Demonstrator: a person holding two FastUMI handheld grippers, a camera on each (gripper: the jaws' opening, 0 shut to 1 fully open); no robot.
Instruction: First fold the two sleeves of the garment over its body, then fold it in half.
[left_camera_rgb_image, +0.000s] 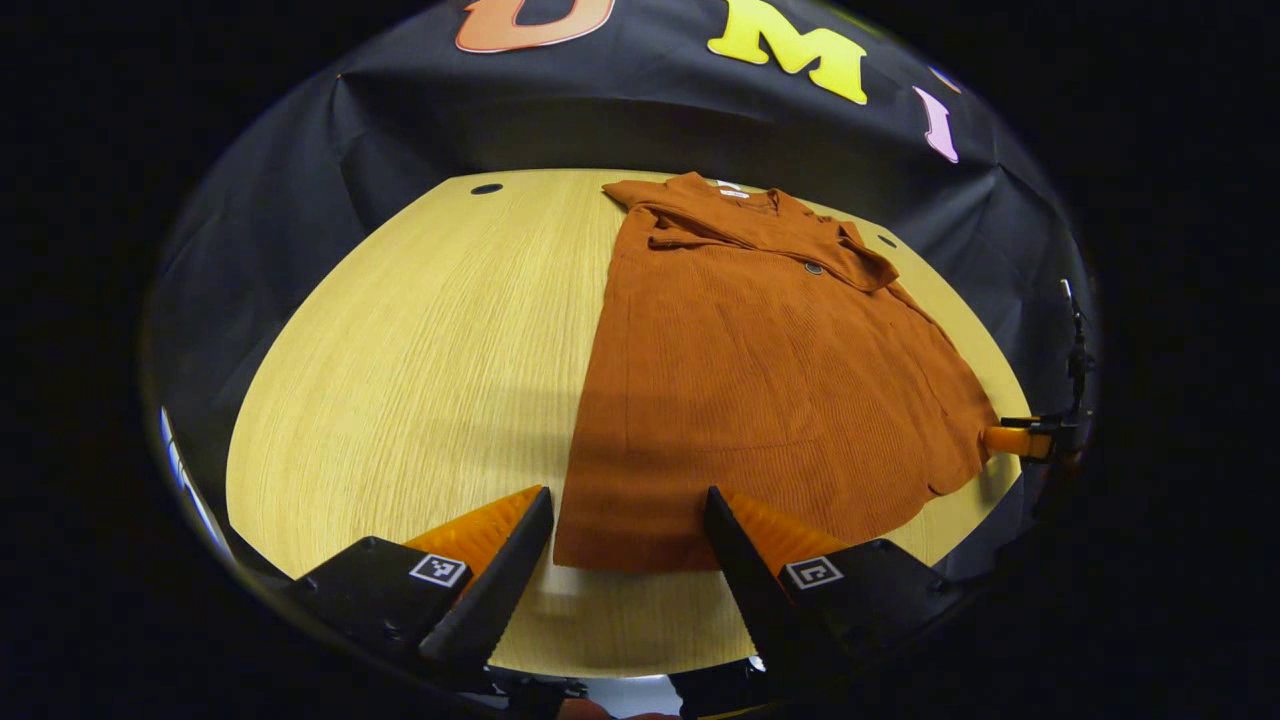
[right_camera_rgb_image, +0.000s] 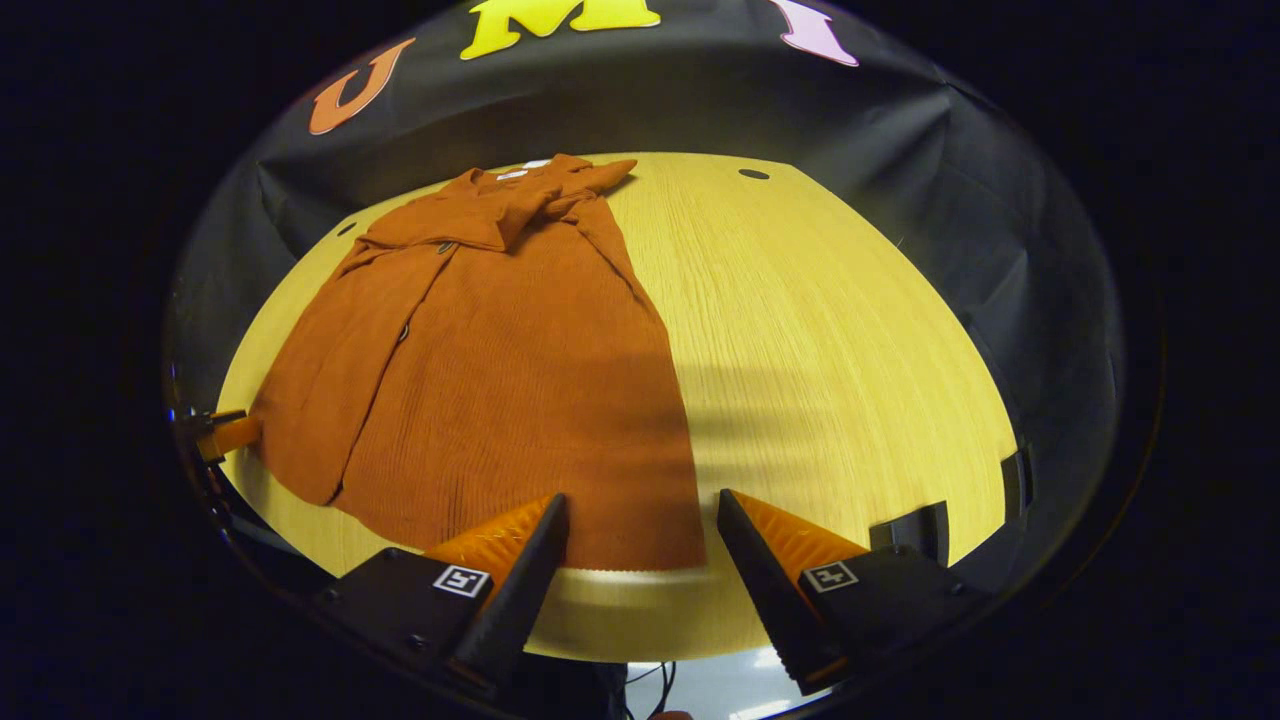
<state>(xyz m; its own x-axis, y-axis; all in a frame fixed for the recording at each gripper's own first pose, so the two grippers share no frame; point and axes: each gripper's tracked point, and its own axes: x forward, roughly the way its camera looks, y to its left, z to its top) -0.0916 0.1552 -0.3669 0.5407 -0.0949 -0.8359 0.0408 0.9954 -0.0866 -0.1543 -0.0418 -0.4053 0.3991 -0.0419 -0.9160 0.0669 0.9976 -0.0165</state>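
1. rust-orange cloth is what we see first: the garment (left_camera_rgb_image: 760, 390) lies flat on the wooden table (left_camera_rgb_image: 420, 380), with its collar at the far side and its bottom hem near us.
2. in the left gripper view the garment sits on the right part of the table, and bare wood is on the left.
3. in the right gripper view the garment (right_camera_rgb_image: 480, 370) sits on the left part of the table (right_camera_rgb_image: 830, 350), and bare wood is on the right.
4. both sleeves look folded in over the body, bunched up near the collar.
5. we see small dark buttons on the front of the garment.
6. our left gripper (left_camera_rgb_image: 628, 505) hangs over the near hem, at the garment's left bottom corner. its fingers are spread wide and hold nothing.
7. our right gripper (right_camera_rgb_image: 642, 510) hangs over the near hem too, at the other bottom corner. its fingers are also spread wide and hold nothing.
8. we cannot tell if any fingertip touches the cloth.
9. far off at the right edge of the left gripper view, we see the tip of the other gripper beside the garment's edge.
10. a dark shadow lies across the near part of the garment and the table.
11. the garment is not folded in half yet.
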